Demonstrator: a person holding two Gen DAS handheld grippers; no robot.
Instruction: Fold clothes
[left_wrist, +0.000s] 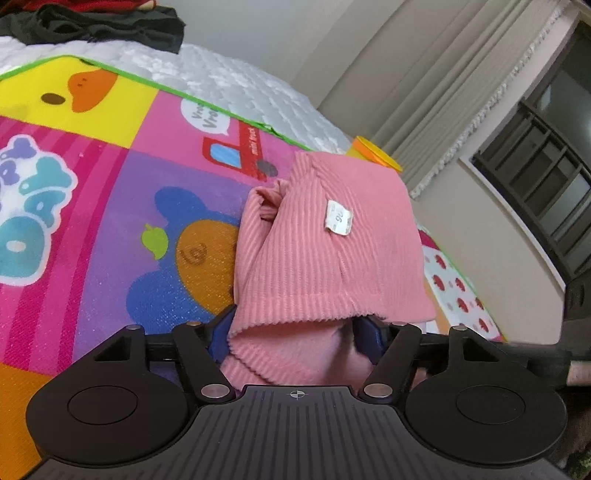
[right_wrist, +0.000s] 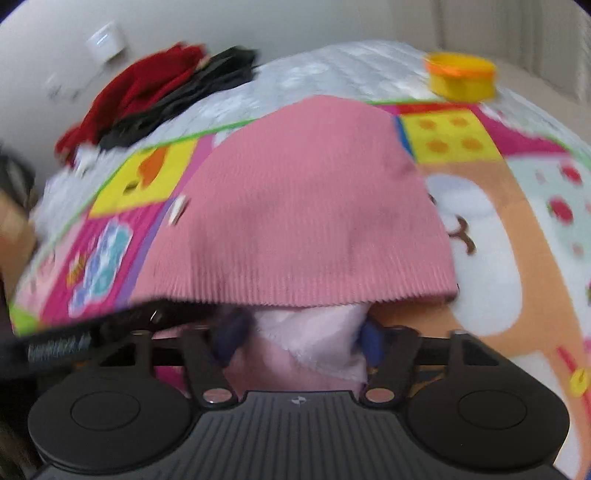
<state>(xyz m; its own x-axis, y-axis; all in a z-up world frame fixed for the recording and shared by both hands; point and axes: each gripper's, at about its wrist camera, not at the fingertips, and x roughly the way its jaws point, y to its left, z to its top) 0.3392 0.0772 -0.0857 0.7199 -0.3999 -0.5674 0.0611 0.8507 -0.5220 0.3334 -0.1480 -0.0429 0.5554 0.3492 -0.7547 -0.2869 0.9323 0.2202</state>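
A pink ribbed garment (left_wrist: 317, 251) with a small white size tag (left_wrist: 338, 218) lies folded over on a colourful cartoon play mat (left_wrist: 110, 221). My left gripper (left_wrist: 295, 332) has its blue fingers spread wide, and the pink cloth drapes over and between them. In the blurred right wrist view the same pink garment (right_wrist: 306, 221) covers my right gripper (right_wrist: 299, 332), whose blue fingers also stand wide apart under the hem, with pale lining cloth between them.
The mat (right_wrist: 480, 229) lies on a white quilted bed (left_wrist: 240, 81). A dark garment (left_wrist: 110, 26) and a red one (right_wrist: 140, 88) are piled at the bed's far side. A yellow tub with an orange rim (right_wrist: 460, 79) stands near the mat's far edge. Curtains and a window are on the right.
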